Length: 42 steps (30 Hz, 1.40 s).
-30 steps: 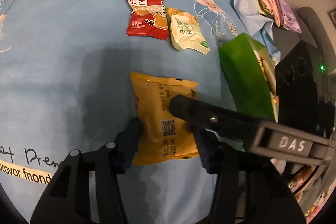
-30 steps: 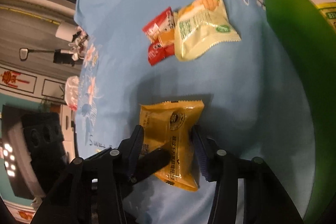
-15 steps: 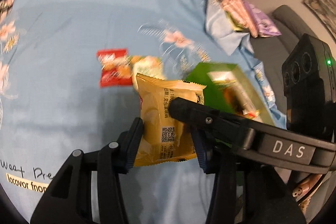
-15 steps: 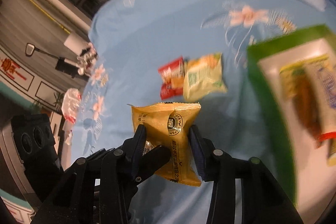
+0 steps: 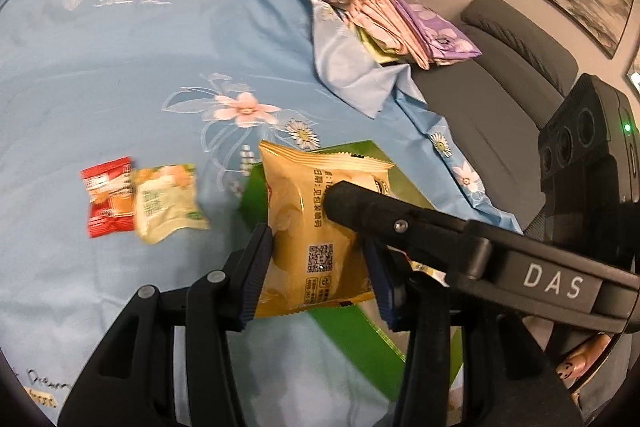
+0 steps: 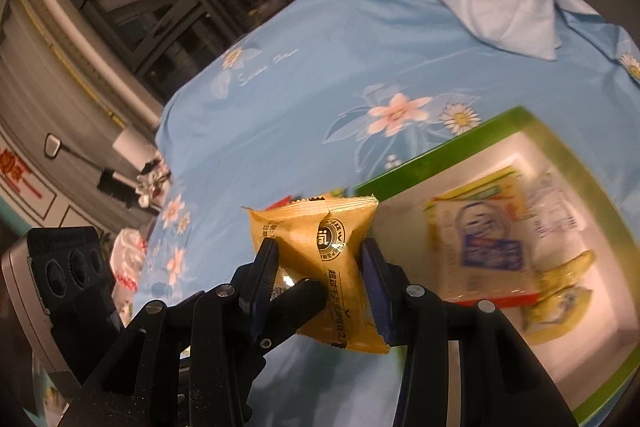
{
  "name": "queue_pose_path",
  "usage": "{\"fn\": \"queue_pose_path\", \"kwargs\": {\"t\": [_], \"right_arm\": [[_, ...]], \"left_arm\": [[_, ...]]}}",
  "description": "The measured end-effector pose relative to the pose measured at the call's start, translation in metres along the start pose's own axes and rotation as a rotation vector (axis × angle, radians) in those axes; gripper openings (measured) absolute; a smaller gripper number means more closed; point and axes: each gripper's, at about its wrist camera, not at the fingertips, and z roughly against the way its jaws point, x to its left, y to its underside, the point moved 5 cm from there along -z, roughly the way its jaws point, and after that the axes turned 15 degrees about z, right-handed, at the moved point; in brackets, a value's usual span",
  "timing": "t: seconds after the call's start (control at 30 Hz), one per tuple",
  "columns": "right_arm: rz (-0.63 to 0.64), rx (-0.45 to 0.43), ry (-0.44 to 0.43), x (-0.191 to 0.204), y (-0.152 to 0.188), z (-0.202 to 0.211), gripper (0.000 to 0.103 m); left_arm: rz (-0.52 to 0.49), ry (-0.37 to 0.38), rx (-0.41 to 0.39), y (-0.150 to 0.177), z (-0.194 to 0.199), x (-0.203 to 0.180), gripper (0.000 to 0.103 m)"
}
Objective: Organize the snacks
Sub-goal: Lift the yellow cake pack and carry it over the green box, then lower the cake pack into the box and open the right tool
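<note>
Yellow snack packet (image 5: 316, 227): clamped between left gripper (image 5: 318, 263) and right gripper (image 6: 320, 283) fingers, green box (image 6: 400, 183) just beyond.

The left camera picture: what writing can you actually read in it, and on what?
"DAS": white letters on the right gripper arm crossing the view.
QR code and Chinese print on the yellow snack packet: too small to read.
Cursive script on the blue bedsheet: illegible.
Red packet and pale green packet: blurred.
</note>
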Motion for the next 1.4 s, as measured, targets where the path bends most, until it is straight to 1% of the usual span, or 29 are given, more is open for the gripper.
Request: {"fn": "queue_pose_path", "kwargs": {"t": [0.1, 0.27, 0.4, 0.6, 0.67, 0.73, 0.8, 0.93, 1.07, 1.4], "right_arm": [[-0.032, -0.004, 0.018, -0.016, 0.0, 0.004, 0.045], [-0.062, -0.007, 0.034, -0.039, 0.0, 0.009, 0.045], [-0.096, 0.011, 0.02, -0.053, 0.003, 0.002, 0.045], [-0.152, 0.063, 0.017, -0.072, 0.006, -0.018, 0.045], [-0.167, 0.072, 0.031, -0.076, 0.007, -0.021, 0.045], [-0.164, 0.074, 0.062, -0.079, 0.008, -0.02, 0.045], [-0.177, 0.085, 0.084, -0.084, 0.01, -0.019, 0.045], [-0.216, 0.099, 0.064, -0.094, 0.015, -0.024, 0.045], [-0.219, 0.098, 0.073, -0.095, 0.014, -0.025, 0.045], [-0.225, 0.101, 0.099, -0.099, 0.014, -0.03, 0.045]], "left_arm": [[0.006, 0.015, 0.027, 0.001, -0.016, -0.011, 0.046], [0.001, 0.023, 0.048, 0.004, -0.03, -0.023, 0.046], [0.013, -0.005, 0.07, 0.004, -0.044, -0.024, 0.046], [0.015, -0.05, 0.086, 0.005, -0.059, -0.023, 0.043], [0.033, -0.045, 0.102, 0.006, -0.063, -0.023, 0.043], [0.057, -0.024, 0.134, 0.008, -0.068, -0.024, 0.043], [0.073, -0.02, 0.162, 0.011, -0.074, -0.024, 0.043], [0.066, -0.043, 0.151, 0.012, -0.079, -0.025, 0.045], [0.078, -0.038, 0.163, 0.011, -0.081, -0.023, 0.046], [0.077, -0.055, 0.151, 0.009, -0.084, -0.022, 0.046]]}}
